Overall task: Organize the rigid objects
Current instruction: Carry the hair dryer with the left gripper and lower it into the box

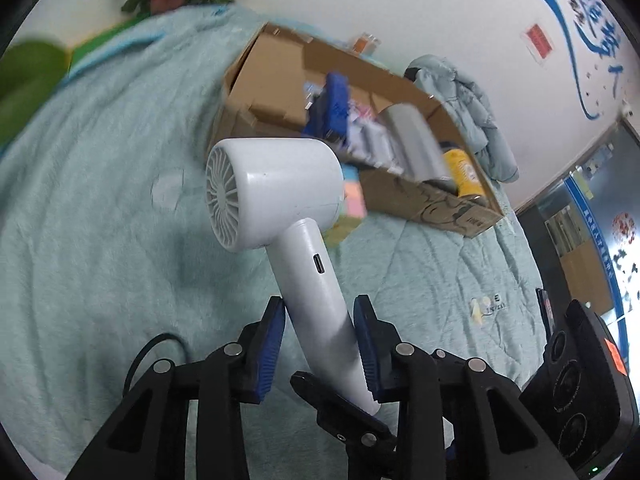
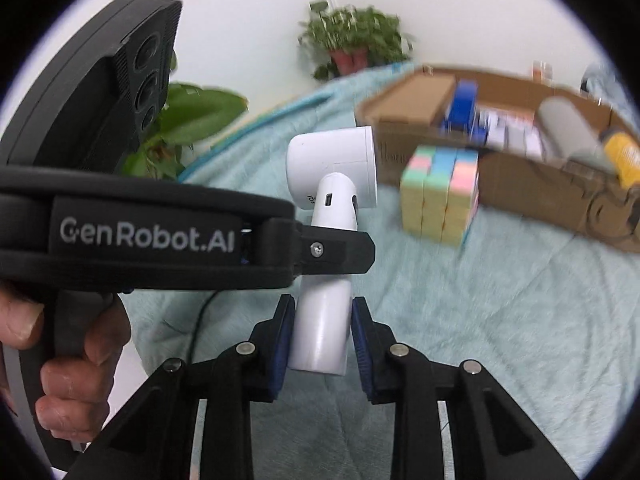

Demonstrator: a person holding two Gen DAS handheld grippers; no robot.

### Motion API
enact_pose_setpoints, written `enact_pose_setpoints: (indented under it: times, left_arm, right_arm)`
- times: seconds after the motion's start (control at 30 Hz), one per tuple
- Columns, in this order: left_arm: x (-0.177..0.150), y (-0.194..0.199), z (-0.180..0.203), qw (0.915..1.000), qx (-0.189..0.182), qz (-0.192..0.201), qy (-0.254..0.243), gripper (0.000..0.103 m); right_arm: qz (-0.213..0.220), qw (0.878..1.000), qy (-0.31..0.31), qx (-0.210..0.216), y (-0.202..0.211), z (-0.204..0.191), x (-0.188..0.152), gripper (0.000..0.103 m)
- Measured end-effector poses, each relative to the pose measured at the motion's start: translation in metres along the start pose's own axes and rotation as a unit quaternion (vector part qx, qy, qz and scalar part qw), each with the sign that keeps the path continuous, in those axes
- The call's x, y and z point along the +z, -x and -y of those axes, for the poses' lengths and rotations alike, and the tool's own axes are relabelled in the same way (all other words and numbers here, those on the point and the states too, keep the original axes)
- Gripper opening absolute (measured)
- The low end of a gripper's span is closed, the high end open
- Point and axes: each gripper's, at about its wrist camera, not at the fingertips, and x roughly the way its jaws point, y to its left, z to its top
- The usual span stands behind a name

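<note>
Both grippers clamp 1 white hair dryer (image 1: 276,188) by its handle above the teal blanket (image 1: 100,200): left gripper (image 1: 320,344) mid-handle, right gripper (image 2: 322,336) at the butt. Diverging pulls could twist it loose short of the cardboard box (image 1: 436,200).

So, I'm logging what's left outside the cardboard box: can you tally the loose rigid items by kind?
White hair dryer: 1, off the blanket, both grippers on its handle
Pastel cube puzzle: 1, on the blanket beside the cardboard box
Total: 2
</note>
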Motion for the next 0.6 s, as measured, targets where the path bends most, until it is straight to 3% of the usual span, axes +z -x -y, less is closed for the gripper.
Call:
enact_pose_setpoints:
  times: [0.23, 0.6]
  left_arm:
    - [0.04, 0.023, 0.056, 0.9949, -0.014, 0.057, -0.082, 0.032]
    - [0.107, -0.012, 0.122, 0.9844, -0.085, 0.053, -0.145, 0.031]
  right_arm:
    - [0.082, 0.996, 0.0, -0.044, 0.04, 0.015, 0.035, 0.027]
    - [0.132, 0.981, -0.065, -0.127, 0.053, 0.063, 0.079, 0.027]
